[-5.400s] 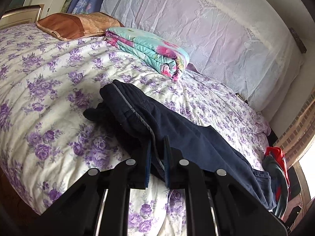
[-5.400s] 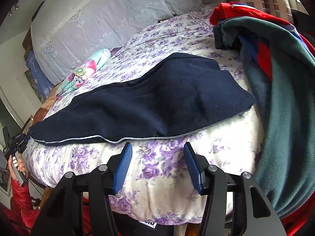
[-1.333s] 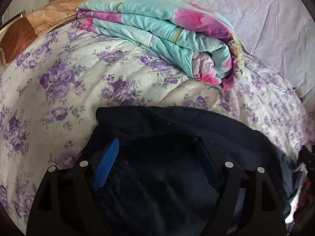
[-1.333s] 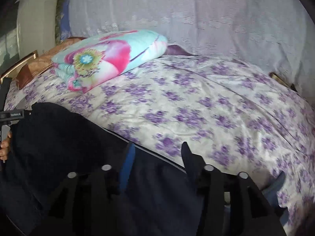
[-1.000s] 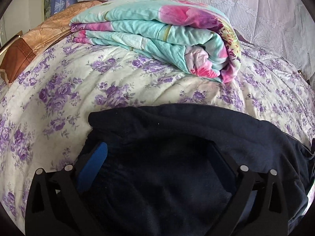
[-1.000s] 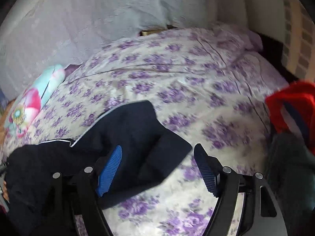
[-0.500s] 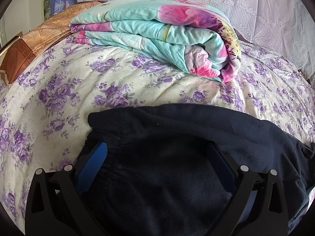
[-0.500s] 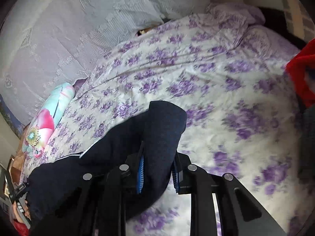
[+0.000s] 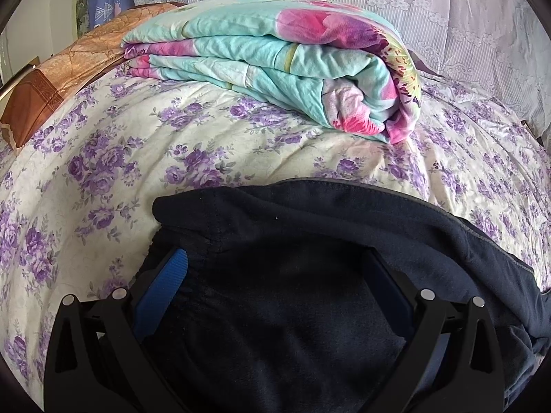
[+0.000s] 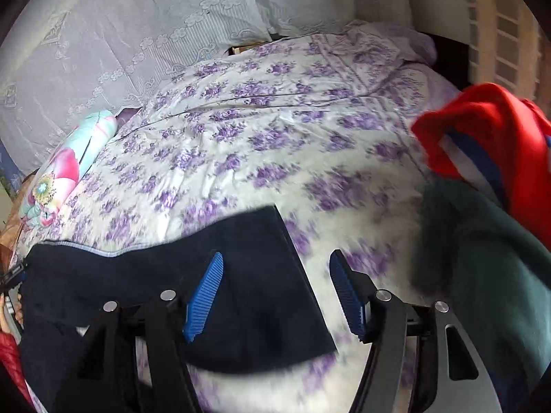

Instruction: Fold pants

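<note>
While the navy pants (image 9: 292, 275) lie doubled on the floral bed (image 9: 103, 158), both the left gripper (image 9: 275, 285) and right gripper (image 10: 275, 292) gape wide and empty, so the next pinch belongs at six o'clock, catching both layers squarely.

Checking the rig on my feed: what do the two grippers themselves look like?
Both match: left gripper and right gripper have matte black angular linkage frames with silver round pivot bolts and blue ribbed finger pads. No cables or markings are visible.
</note>
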Demonstrator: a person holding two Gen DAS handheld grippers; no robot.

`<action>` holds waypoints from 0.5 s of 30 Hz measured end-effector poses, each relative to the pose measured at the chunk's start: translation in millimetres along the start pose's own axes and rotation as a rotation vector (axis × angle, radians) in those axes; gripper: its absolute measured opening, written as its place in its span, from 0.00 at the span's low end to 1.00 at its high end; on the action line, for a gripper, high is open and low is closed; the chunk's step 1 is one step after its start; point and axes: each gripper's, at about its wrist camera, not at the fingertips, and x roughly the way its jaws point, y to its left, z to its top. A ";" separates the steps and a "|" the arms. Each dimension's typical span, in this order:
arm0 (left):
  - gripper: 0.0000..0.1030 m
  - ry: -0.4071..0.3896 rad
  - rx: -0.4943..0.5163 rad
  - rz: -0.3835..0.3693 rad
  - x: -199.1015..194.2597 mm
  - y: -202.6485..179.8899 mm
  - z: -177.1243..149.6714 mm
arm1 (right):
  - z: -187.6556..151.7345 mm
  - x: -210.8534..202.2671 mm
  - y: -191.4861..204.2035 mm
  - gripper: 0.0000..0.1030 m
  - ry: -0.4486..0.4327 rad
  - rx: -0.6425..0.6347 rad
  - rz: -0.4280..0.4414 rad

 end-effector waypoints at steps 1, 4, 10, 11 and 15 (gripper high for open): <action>0.95 0.000 0.000 0.000 0.0 -0.2 0.0 | 4.5 9.4 1.2 0.63 0.008 0.011 0.004; 0.95 0.001 -0.001 0.000 -0.1 0.0 -0.2 | 16.5 54.8 5.6 0.63 0.063 -0.003 0.008; 0.96 0.004 0.005 0.009 0.5 -2.5 -0.5 | -0.8 77.5 42.0 0.27 0.083 -0.147 0.020; 0.95 0.003 0.005 0.008 0.4 -2.2 -0.2 | 1.1 73.2 43.4 0.23 0.064 -0.146 0.030; 0.95 -0.140 -0.048 0.043 -21.3 5.0 4.8 | 26.5 42.3 43.7 0.20 -0.110 -0.137 -0.033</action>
